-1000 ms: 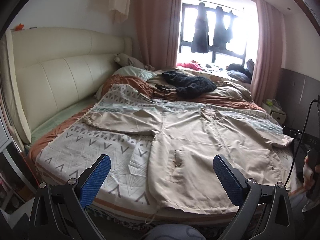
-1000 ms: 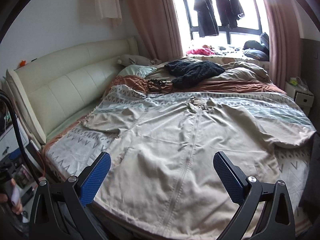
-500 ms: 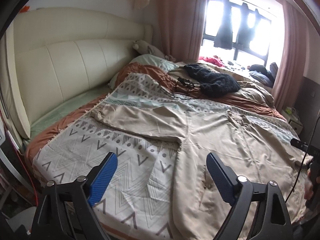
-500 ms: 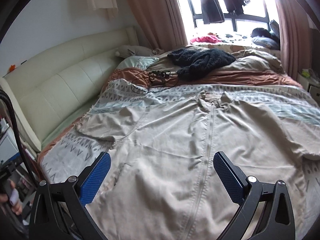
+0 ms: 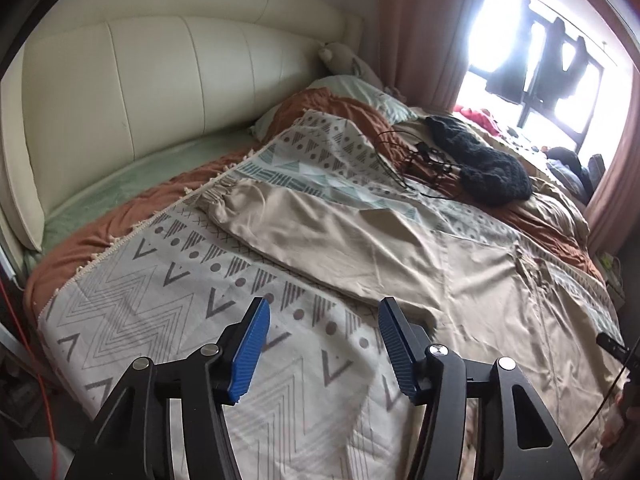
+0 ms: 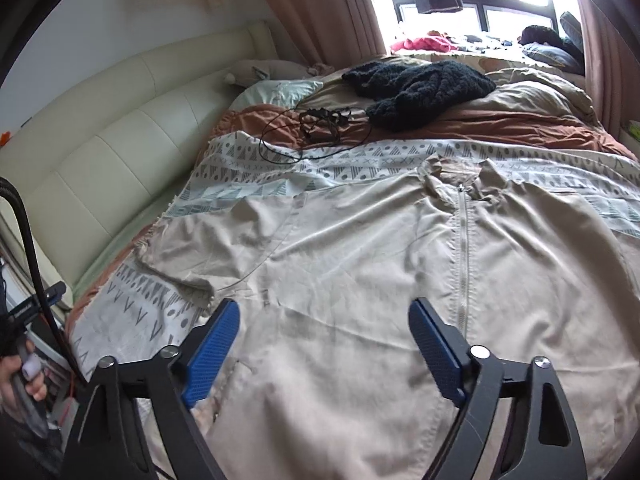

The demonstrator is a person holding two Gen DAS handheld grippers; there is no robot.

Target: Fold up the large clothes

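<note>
Bedroom scene: bed with a cream padded headboard, patterned blanket spread on top, window with dark garments hung against the light. Task item is 1 large beige zip jacket, laid flat and face up on the blanket, zipper running toward the collar, its sleeve stretched out toward the headboard side. Change since 1 second ago: both views now sit much closer and lower over the bed; the left view has shifted from the hem region to the blanket just short of the sleeve and armpit, the right view from the whole jacket to its lower front panel. Left claw is at a middling gap and closing, nothing between the pads, only blanket below. Right claw is wider, also closing, hovering over the jacket front with no cloth pinched. Judgement: approach phase for the first fold; no fold made yet, jacket fully spread. Likely targets are the sleeve for the left and the hem or side for the right. Black knit garment and a tangle of cable lie well beyond the collar, clear of the work. Writing or labels: none legible in either view.
</note>
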